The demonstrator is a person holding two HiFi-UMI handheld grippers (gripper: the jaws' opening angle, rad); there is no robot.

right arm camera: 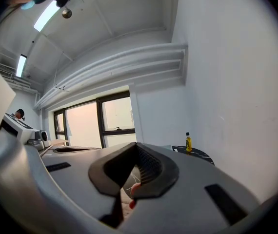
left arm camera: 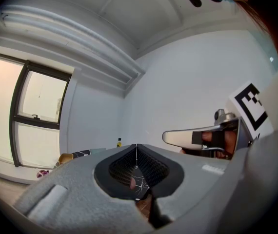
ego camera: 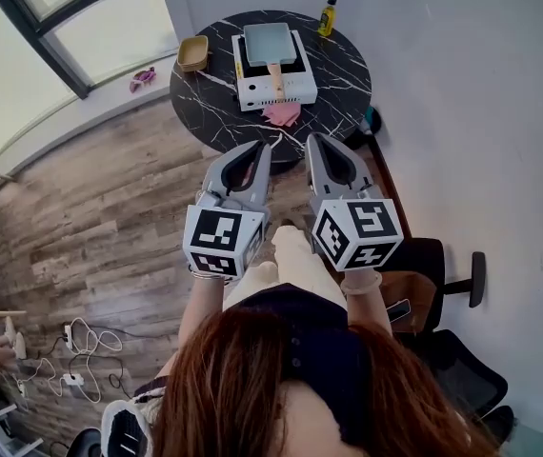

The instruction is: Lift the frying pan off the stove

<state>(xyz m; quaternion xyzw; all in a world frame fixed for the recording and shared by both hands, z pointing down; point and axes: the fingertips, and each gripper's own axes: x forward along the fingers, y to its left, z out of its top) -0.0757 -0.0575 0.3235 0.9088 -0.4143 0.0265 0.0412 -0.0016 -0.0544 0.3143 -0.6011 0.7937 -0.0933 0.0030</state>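
Note:
A square grey-blue frying pan with a wooden handle sits on a white stove on the round black marble table. My left gripper and right gripper hang side by side, pointing level at the table's near edge, both short of the stove. In the left gripper view the jaws of the left gripper meet with nothing between them. The right gripper is likewise shut and empty. The pan is hidden behind the jaws in both gripper views.
A pink cloth lies in front of the stove. A yellow bottle and a wooden bowl stand at the table's far side. A black chair is at the right by the wall, and cables lie on the wooden floor at the left.

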